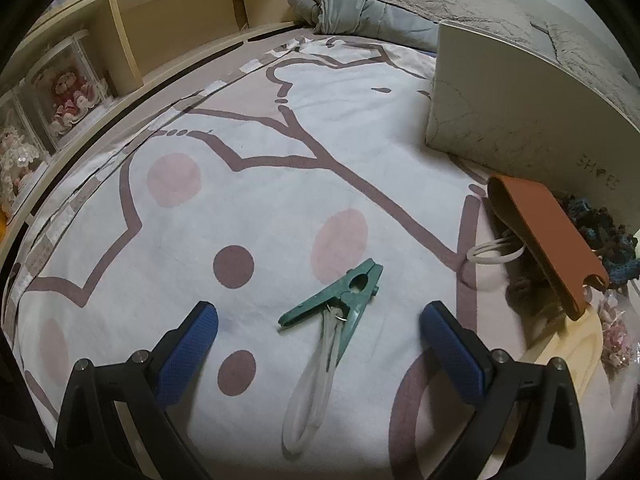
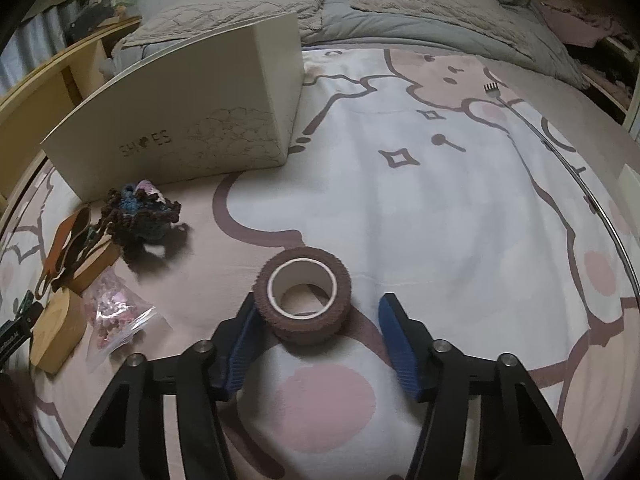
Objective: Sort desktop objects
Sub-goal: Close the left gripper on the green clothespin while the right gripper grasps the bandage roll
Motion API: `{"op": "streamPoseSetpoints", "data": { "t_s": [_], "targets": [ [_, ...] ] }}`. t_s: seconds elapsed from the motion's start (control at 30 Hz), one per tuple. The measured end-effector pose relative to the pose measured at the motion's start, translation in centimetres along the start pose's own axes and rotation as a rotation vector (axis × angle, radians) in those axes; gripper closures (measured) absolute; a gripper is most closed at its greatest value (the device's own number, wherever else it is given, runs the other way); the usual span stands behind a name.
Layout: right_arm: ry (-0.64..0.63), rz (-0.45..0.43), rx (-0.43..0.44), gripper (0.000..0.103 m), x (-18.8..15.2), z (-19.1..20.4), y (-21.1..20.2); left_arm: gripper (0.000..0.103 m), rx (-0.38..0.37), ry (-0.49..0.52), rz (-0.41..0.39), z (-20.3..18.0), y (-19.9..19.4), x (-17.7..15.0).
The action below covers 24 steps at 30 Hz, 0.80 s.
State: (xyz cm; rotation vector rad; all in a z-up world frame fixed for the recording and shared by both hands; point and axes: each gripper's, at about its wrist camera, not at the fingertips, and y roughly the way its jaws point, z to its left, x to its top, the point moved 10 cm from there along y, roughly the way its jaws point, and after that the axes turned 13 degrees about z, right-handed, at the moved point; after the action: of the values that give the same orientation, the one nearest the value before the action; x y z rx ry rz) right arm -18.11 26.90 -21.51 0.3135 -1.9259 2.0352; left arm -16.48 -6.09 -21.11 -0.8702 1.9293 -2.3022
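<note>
On my left gripper (image 1: 318, 334) the jaws stand wide apart with nothing held; one green clothes peg (image 1: 335, 299) lies on the bed sheet (image 1: 256, 208) right between the fingertips, its closed nose toward 1 o'clock, its handles toward 7 o'clock, and one white loop (image 1: 310, 396) trailing back toward me. So its long axis runs slantwise across the gap between the fingers, and I judge this hand the nearer to it.

At 3 o'clock in that view sit one orange leather piece (image 1: 548, 236) and one dark crocheted bundle (image 1: 600, 232), against one cream shoe box (image 1: 520, 120).

My right gripper (image 2: 318, 320) is partly open. One brown tape roll (image 2: 304, 300) lies flat at 12 o'clock, hole upward. The left pad (image 2: 244, 330) looks to touch its wall; the right pad (image 2: 396, 340) stands clear, so no grip yet, I judge. At 9 o'clock lie one clear bag of pink bits (image 2: 116, 316) and one wooden block (image 2: 60, 332)
</note>
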Motion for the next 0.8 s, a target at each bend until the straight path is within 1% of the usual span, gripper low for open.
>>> {"op": "streamPoseSetpoints", "data": {
  "t_s": [0.07, 0.13, 0.17, 0.27, 0.3, 0.33, 0.43, 0.47, 0.57, 0.63, 0.67, 0.8],
  "targets": [
    [-0.005, -0.002, 0.001, 0.05, 0.0, 0.0, -0.1, 0.003, -0.005, 0.005, -0.007, -0.2, -0.2, 0.1],
    [-0.008, -0.005, 0.001, 0.055, 0.0, 0.1, -0.2, 0.012, -0.005, 0.014, -0.016, -0.4, -0.5, 0.2],
    [-0.009, -0.007, 0.003, 0.056, 0.1, 0.1, -0.2, 0.014, -0.006, 0.02, -0.021, -0.5, -0.6, 0.2],
    [-0.008, -0.01, 0.007, 0.056, 0.0, 0.0, -0.3, 0.031, -0.016, 0.044, -0.033, -1.0, -0.9, 0.3],
    [-0.007, -0.01, 0.009, 0.056, 0.1, 0.0, -0.3, 0.034, -0.02, 0.051, -0.036, -1.1, -1.0, 0.4],
    [-0.006, -0.011, 0.011, 0.056, 0.0, 0.0, -0.3, 0.04, -0.023, 0.058, -0.04, -1.3, -1.1, 0.4],
    [0.002, -0.003, 0.021, 0.056, -0.1, -0.1, -0.2, 0.051, -0.03, 0.073, -0.045, -1.6, -1.3, 0.4],
    [0.005, 0.0, 0.023, 0.056, -0.1, -0.1, -0.1, 0.052, -0.036, 0.076, -0.044, -1.7, -1.3, 0.4],
    [0.001, 0.003, 0.015, 0.056, -0.1, -0.1, 0.0, 0.064, -0.051, 0.083, -0.042, -1.9, -1.4, 0.4],
    [-0.002, 0.002, 0.01, 0.056, -0.2, 0.0, 0.0, 0.07, -0.059, 0.093, -0.041, -2.2, -1.4, 0.3],
    [-0.002, 0.001, 0.011, 0.056, -0.2, 0.0, 0.0, 0.071, -0.061, 0.096, -0.041, -2.2, -1.5, 0.3],
    [0.004, -0.004, 0.014, 0.056, -0.2, 0.0, 0.0, 0.071, -0.071, 0.101, -0.038, -2.4, -1.6, 0.1]
  ]
}}
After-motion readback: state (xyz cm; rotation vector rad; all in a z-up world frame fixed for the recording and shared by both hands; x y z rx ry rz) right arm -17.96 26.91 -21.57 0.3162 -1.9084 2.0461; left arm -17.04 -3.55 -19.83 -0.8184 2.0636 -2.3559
